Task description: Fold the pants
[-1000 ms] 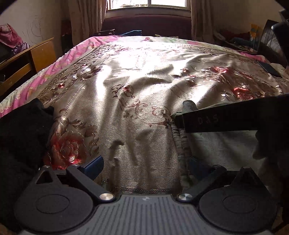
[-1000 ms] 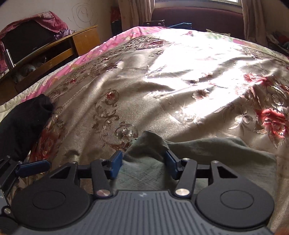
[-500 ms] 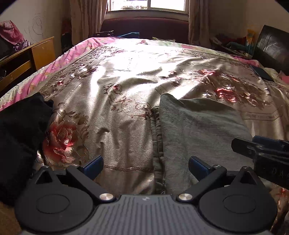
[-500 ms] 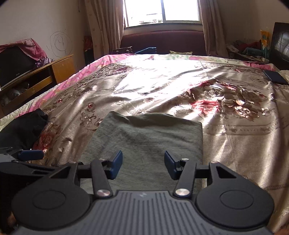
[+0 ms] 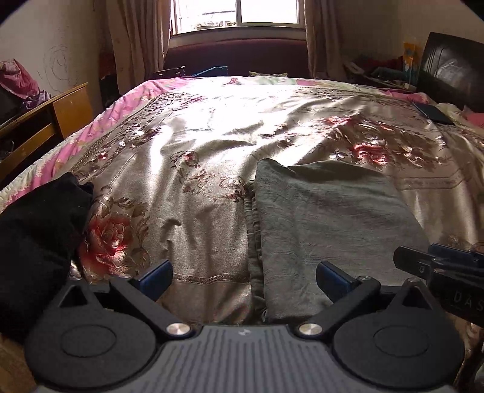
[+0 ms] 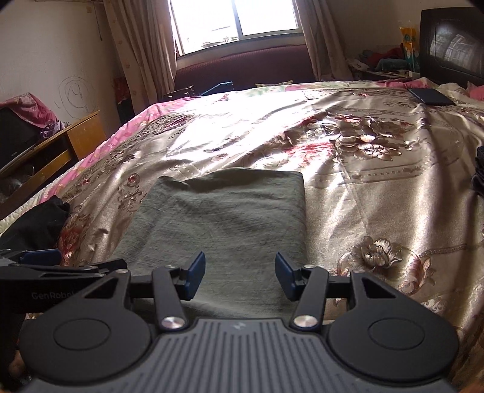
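Now folded pants (image 6: 224, 217) flat ahead of open, empty jaws.

Counts, both wrist views:

- Hand-held grippers: two. Left hand-held gripper (image 5: 243, 276), two blue fingers (image 5: 155, 273), spread wide with nothing between. Right hand-held gripper (image 6: 239, 273), two blue fingers (image 6: 195, 272), apart and empty
- Folded grey-green pants (image 6: 224, 217): one bundle, lying flat on the bed
- Black garment heap (image 5: 36, 232): one, at the left edge of the bed
- Bed (image 5: 211, 136): one, with one floral gold bedspread
- Dark flat slab (image 6: 431, 96), phone or tablet, cannot tell which: one, at the far right of the bed
- Window (image 6: 236, 21): one
- Curtains (image 6: 139, 45): two, one per side
- Wooden side cabinet (image 5: 60, 112): one
- Dark headboard (image 6: 453, 39): one
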A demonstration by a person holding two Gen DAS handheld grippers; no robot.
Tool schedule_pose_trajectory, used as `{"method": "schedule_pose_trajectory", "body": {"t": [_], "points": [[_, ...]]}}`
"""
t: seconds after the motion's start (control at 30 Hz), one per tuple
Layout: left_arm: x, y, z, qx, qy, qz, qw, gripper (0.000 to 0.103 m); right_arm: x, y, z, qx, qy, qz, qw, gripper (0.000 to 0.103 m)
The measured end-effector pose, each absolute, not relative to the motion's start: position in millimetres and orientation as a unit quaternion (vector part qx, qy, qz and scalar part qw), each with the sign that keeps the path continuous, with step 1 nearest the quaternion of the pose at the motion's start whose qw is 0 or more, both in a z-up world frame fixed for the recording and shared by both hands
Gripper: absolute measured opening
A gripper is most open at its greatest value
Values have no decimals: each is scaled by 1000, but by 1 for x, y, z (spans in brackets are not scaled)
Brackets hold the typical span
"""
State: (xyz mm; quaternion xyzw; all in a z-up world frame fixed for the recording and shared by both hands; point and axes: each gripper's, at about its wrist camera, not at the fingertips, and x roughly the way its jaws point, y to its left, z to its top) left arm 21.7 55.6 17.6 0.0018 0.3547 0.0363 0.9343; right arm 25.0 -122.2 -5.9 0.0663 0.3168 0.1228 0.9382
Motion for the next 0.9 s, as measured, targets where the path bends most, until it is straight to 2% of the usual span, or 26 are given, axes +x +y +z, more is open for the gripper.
{"method": "schedule_pose_trajectory", "body": {"t": [0.53, 0.9], "points": [[14, 53, 17, 5, 346, 52, 937, 103, 13, -118, -6, 69, 314, 133, 937, 52], [9, 38, 19, 64, 343, 72, 934, 103, 0, -117, -2, 72, 313, 135, 938, 52]]}}
